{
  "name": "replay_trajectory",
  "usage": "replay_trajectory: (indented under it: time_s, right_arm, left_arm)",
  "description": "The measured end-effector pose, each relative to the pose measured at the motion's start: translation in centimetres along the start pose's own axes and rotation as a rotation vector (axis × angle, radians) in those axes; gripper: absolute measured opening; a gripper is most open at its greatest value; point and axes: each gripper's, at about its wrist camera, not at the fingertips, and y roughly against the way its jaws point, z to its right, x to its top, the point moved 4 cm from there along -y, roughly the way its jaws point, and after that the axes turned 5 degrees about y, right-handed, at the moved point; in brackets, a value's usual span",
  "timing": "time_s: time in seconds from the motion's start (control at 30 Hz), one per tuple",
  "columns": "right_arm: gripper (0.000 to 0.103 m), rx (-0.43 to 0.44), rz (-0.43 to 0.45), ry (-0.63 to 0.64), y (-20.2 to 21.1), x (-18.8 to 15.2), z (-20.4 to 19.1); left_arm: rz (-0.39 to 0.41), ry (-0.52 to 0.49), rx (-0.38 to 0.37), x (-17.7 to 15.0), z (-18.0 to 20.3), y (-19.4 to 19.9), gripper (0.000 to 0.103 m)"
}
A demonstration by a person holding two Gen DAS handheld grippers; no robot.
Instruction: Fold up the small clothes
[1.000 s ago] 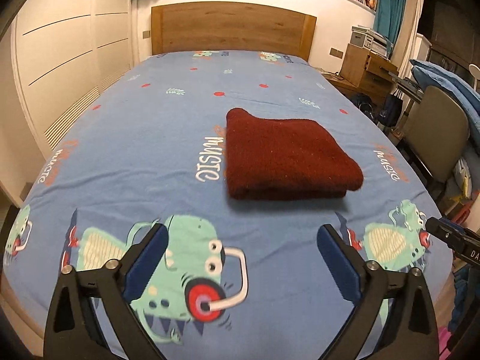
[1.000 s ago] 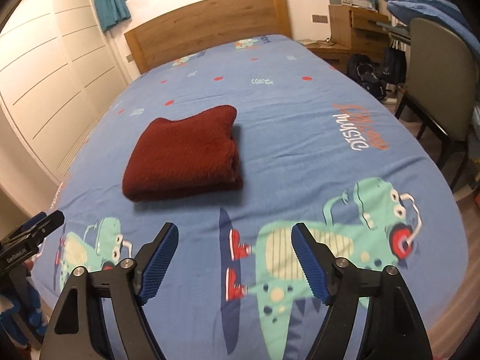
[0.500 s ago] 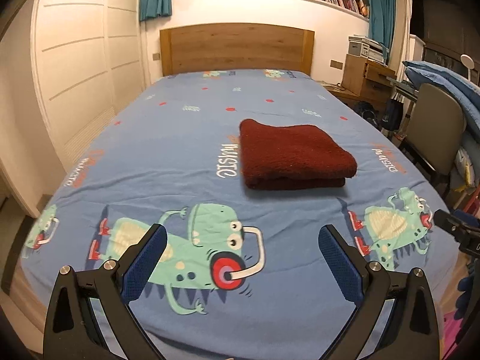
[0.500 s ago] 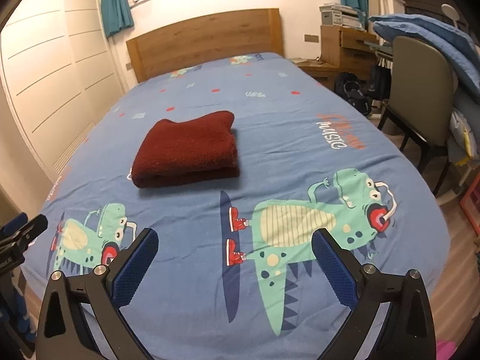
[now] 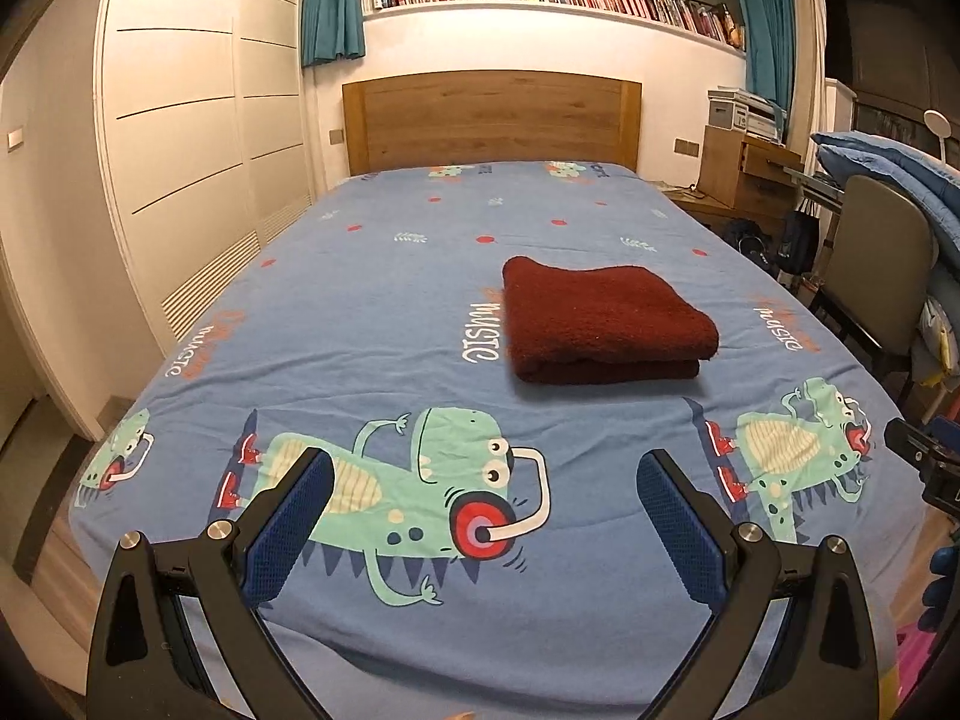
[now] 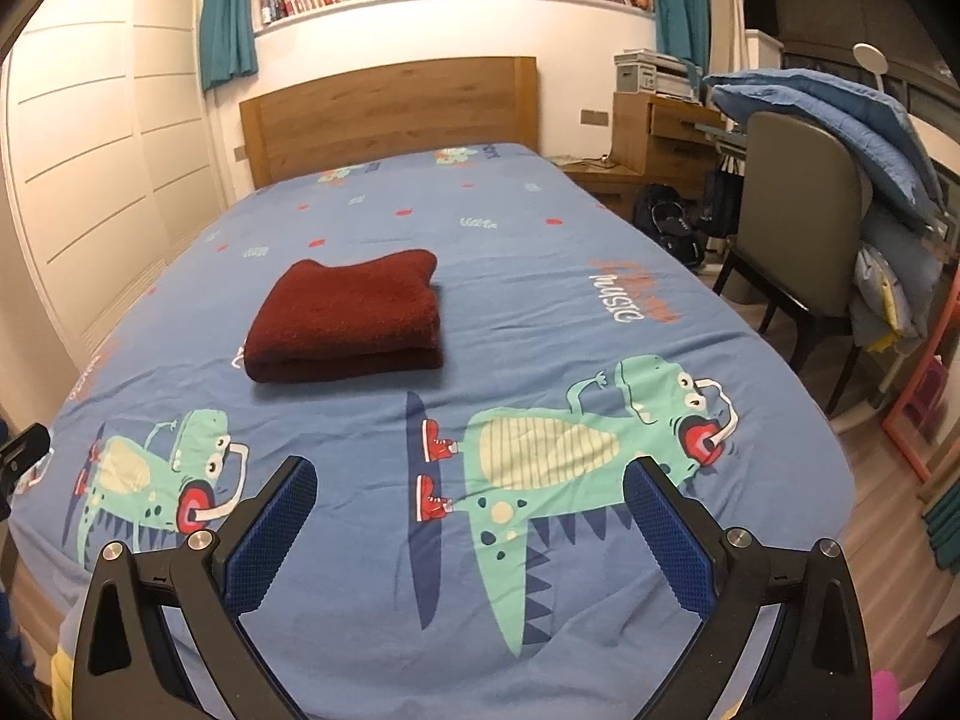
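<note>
Folded maroon garment (image 5: 606, 321) is lying on the bed (image 5: 384, 312), well ahead of both grippers, long axis running across. Left gripper (image 5: 485, 492) sees it ahead-right, right gripper (image 6: 469, 495) ahead-left; neither looks nearer. Both jaws are standing wide, empty.

Folded cloth (image 5: 606, 321) was dark maroon, plain. Bed sheet (image 5: 372, 300) was blue, printed with teal dinosaurs, red dots. Headboard (image 5: 492, 120) behind sheet was brown wood. Curtains (image 5: 332, 0) were teal.

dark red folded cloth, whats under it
The dark red folded cloth lies on the blue printed bedsheet, partly covering a "music" print. Whatever else lies beneath is hidden.
</note>
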Motion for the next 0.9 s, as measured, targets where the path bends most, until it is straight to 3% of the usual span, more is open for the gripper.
replay_trajectory:
  time_s: [0.9]
  right_arm:
    - [0.102, -0.012, 0.005, -0.024, 0.34, -1.02, 0.08]
  left_arm:
    - [0.031, 0.001, 0.016, -0.49, 0.38, 0.23, 0.101]
